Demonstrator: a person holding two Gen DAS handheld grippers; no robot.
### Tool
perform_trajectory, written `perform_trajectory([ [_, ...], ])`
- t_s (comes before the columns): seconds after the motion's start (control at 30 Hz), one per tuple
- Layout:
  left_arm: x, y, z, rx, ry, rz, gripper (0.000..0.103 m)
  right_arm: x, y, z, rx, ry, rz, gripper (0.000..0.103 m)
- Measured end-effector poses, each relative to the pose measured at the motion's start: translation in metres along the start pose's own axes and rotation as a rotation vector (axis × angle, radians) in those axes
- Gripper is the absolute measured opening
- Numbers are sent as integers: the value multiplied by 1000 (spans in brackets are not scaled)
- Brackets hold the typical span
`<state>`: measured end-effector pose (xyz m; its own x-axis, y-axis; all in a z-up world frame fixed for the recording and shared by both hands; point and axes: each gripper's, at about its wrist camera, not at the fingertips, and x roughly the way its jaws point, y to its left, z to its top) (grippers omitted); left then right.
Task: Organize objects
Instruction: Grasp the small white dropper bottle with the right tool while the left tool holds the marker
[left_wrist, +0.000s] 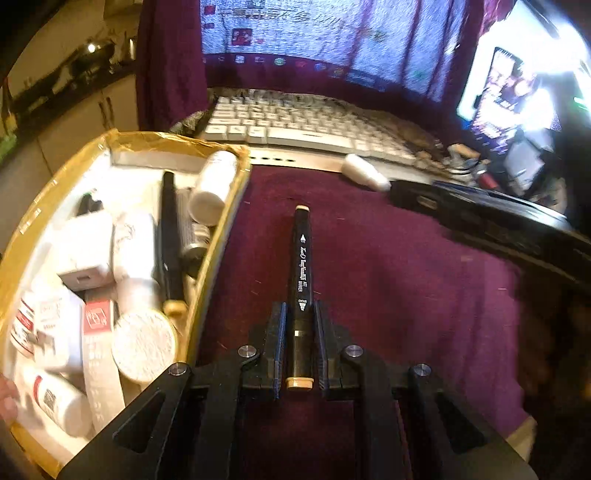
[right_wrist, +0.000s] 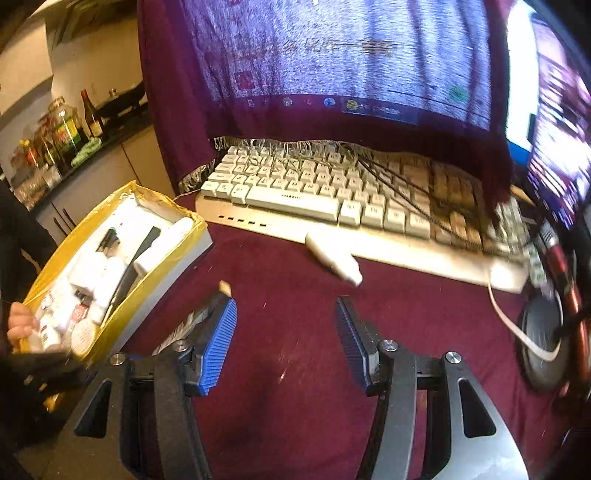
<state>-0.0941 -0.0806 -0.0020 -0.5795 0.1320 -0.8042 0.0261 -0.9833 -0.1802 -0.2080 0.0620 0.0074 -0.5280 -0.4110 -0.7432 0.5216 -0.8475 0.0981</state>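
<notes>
Marker: black art marker (left_wrist: 302, 291) with tan end caps, clamped between the fingers of your left gripper (left_wrist: 300, 325); its barrel points straight ahead, away from you, over the maroon cloth (left_wrist: 406, 295).
Left gripper: your jaws are closed narrow on the marker's rear half, with one tan cap sticking out behind the pads.
Right gripper: your right gripper (right_wrist: 286, 332) stands wide apart with nothing between its blue pads (right_wrist: 218, 347); it hangs over bare cloth.
Box: gold-taped box (left_wrist: 221, 236) sits just left of your left gripper, holding white bottles, small white cartons, a round white lid and a long black item; you can see it at the left edge of the right wrist view too.
Hand: fingers (right_wrist: 20, 323) rest on the box's near left corner in the right wrist view.
Loose item: a white capped tube (right_wrist: 334, 260) lies on the cloth, touching or just beside the front edge of the white keyboard (right_wrist: 332, 195); which of the two you cannot tell.
Backdrop: a screen draped in maroon fabric (right_wrist: 332, 66) stands behind the keyboard.
Image quality: both views are motion-blurred; labels in the box are unreadable.
</notes>
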Motion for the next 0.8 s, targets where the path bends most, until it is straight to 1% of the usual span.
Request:
perform_trajectory([
  [0.07, -7, -1, -3, -22, 5, -62, 13, 12, -7, 11, 5, 20, -7, 54],
  [0.13, -16, -2, -6, -38, -1, -94, 13, 22, -12, 19, 13, 31, -14, 54],
  [0.2, -25, -1, -9, -49, -12, -119, 13, 33, -13, 27, -6, 44, -38, 54],
  [0.3, -34, 2, -9, -55, -35, -118, 13, 50, -13, 34, -47, 73, -79, 54],
  [0.33, -34, 3, -10, -56, -34, -118, 13, 56, -14, 34, -50, 83, -98, 54],
  [0.37, -33, 3, -10, -54, -28, -119, 13, 61, -16, 33, -49, 93, -99, 53],
  [0.4, -32, 3, -11, -51, -21, -120, 13, 63, -18, 32, -45, 94, -89, 50],
  [0.43, -30, 2, -12, -50, -14, -121, 13, 64, -18, 30, -44, 97, -70, 39],
  [0.47, -28, 2, -14, -47, -7, -121, 13, 60, -18, 28, -48, 83, -77, 28],
  [0.5, -25, 0, -15, -44, 4, -121, 13, 57, -17, 27, -50, 85, -70, 23],
  [0.53, -23, 0, -17, -45, 10, -122, 13, 52, -16, 24, -48, 90, -44, 13],
  [0.57, -21, -1, -18, -42, 17, -121, 13, 47, -15, 20, -36, 97, -17, 7],
  [0.63, -17, -4, -20, -37, 29, -118, 13, 35, -11, 10, -32, 104, -22, 4],
  [0.73, -12, -7, -20, -27, 44, -117, 13, 15, -7, -16, -12, 99, 20, 2],
  [0.8, -9, -9, -21, -18, 52, -109, 13, 0, -5, -35, -5, 80, 20, 1],
])
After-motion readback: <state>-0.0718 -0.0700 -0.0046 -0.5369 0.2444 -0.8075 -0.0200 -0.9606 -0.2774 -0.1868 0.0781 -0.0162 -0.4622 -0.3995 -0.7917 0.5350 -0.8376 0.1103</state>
